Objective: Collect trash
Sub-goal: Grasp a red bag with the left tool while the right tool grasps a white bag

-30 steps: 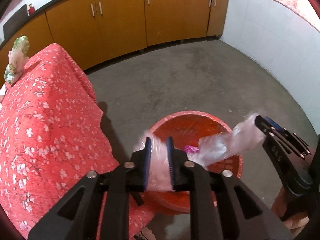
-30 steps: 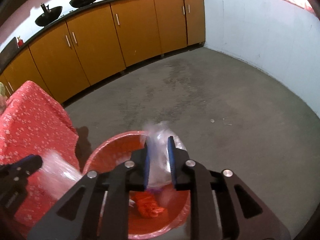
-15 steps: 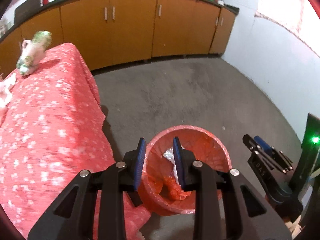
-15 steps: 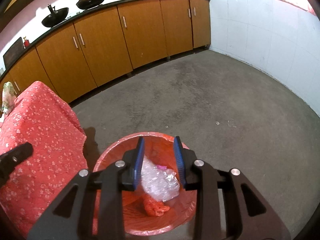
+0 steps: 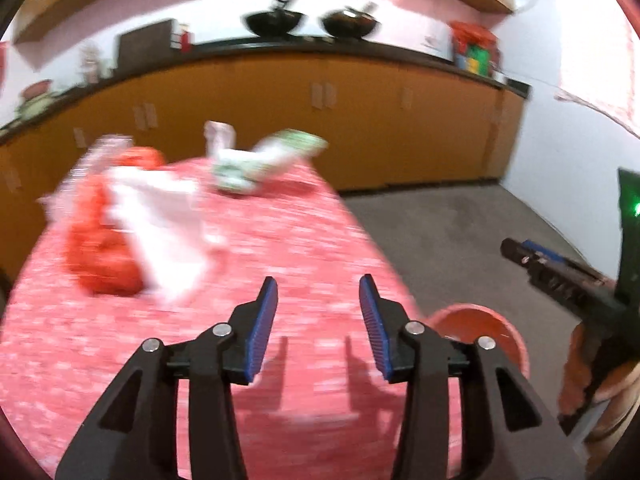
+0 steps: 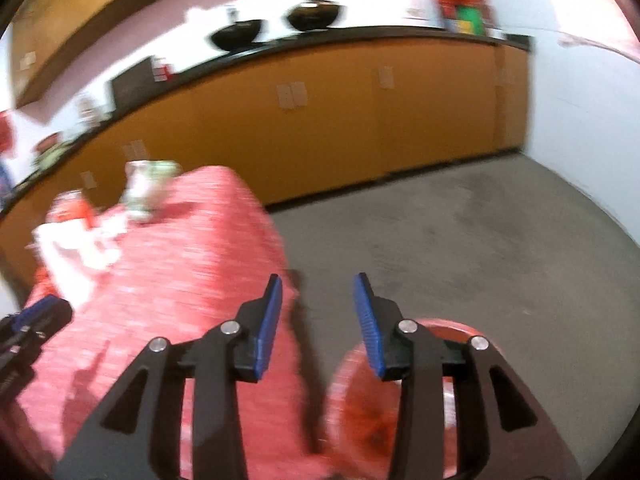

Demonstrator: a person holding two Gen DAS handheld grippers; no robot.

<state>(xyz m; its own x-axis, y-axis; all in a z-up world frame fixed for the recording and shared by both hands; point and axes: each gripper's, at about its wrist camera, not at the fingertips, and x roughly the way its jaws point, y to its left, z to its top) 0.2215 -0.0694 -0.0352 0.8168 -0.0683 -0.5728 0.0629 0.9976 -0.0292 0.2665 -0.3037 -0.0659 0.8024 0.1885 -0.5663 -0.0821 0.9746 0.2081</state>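
Though blurred, crumpled trash (image 5: 160, 216), white-and-red.

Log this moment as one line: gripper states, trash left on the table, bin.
left gripper: open, empty, jaws just opening | right gripper: same | table: red bag, white wrapper, green-white wrapper | bin: on floor

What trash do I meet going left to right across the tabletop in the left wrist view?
Red bag → white wrapper → green-and-white packet; further right, off the red tablecloth, the red bin on the floor.
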